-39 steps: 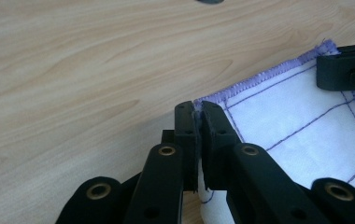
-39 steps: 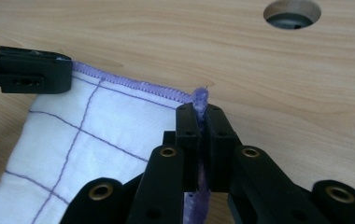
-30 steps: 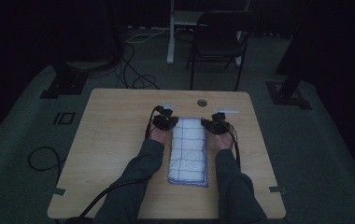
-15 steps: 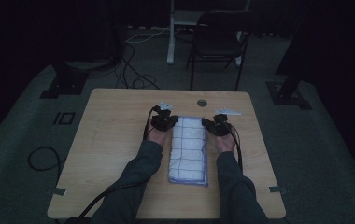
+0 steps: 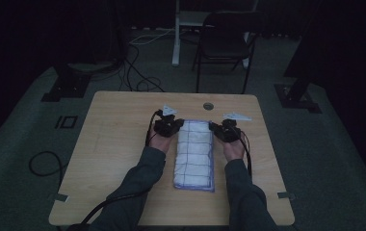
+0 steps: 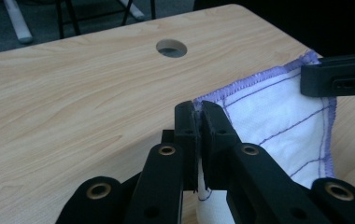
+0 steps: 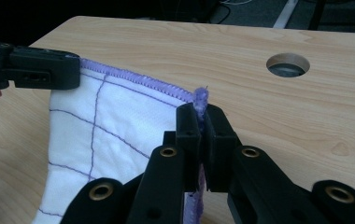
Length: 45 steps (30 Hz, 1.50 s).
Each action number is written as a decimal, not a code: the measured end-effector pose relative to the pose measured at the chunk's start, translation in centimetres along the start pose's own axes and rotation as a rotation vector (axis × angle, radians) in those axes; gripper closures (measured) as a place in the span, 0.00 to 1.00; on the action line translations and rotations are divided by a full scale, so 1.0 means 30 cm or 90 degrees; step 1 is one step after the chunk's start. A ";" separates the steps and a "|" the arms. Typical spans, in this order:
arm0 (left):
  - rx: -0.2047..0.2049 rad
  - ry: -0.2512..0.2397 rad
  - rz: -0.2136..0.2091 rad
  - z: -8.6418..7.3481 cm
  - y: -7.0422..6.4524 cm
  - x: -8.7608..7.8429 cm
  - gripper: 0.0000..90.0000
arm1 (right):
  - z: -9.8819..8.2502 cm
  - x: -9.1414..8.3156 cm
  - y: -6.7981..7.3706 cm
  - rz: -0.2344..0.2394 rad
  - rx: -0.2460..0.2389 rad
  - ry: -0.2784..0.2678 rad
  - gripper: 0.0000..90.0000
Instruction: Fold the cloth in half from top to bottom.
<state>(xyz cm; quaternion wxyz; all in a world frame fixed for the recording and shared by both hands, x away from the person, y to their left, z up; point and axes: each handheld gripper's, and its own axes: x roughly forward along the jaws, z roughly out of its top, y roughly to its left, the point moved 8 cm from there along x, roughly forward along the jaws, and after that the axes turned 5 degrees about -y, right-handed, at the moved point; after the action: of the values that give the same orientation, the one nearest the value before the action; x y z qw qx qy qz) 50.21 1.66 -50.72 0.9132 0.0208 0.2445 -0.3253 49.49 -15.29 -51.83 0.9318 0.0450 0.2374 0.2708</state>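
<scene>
A white cloth [image 5: 194,154] with purple grid lines and a purple stitched hem lies lengthwise on the wooden table [image 5: 113,144]. My left gripper [image 5: 176,126] is shut on its far left corner, and the left gripper view shows the hem of the cloth [image 6: 278,116] pinched between the black jaws of my left gripper [image 6: 198,112]. My right gripper [image 5: 215,127] is shut on the far right corner; in the right gripper view a tuft of purple hem sticks up out of my right gripper [image 7: 201,114], with the cloth [image 7: 110,135] hanging to its left. Both far corners are lifted slightly off the table.
A round cable hole [image 5: 208,105] sits in the table just beyond the cloth. A black chair [image 5: 227,43] and a white post [image 5: 176,33] stand on the floor behind the table. Cables [image 5: 41,161] lie on the floor at the left.
Both grippers have moved slightly up and toward the far edge, carrying the cloth's far corners. The jaws stay shut on the corners.
</scene>
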 end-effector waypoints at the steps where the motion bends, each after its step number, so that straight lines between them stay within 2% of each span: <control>1: 0.002 -0.003 -0.001 0.002 -0.003 -0.005 0.96 | 0.001 -0.004 0.002 0.000 -0.001 -0.001 0.97; 9: 0.008 -0.025 -0.014 0.018 -0.037 -0.049 0.96 | 0.007 -0.044 0.016 0.005 -0.015 -0.015 0.97; 23: 0.008 -0.067 -0.037 0.011 -0.080 -0.130 0.96 | 0.008 -0.126 0.065 0.024 -0.033 -0.046 0.97; 34: -0.006 -0.087 -0.051 -0.034 -0.108 -0.185 0.96 | -0.017 -0.172 0.110 0.038 -0.065 -0.051 0.97; 45: -0.006 -0.089 -0.071 -0.089 -0.149 -0.229 0.96 | -0.069 -0.204 0.130 0.047 -0.065 -0.046 0.97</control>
<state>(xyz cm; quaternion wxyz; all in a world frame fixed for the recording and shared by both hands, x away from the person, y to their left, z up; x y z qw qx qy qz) 41.76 2.67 -49.36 0.9086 -0.0195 0.1826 -0.3751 42.08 -15.29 -50.28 0.9304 0.0159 0.1873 0.3148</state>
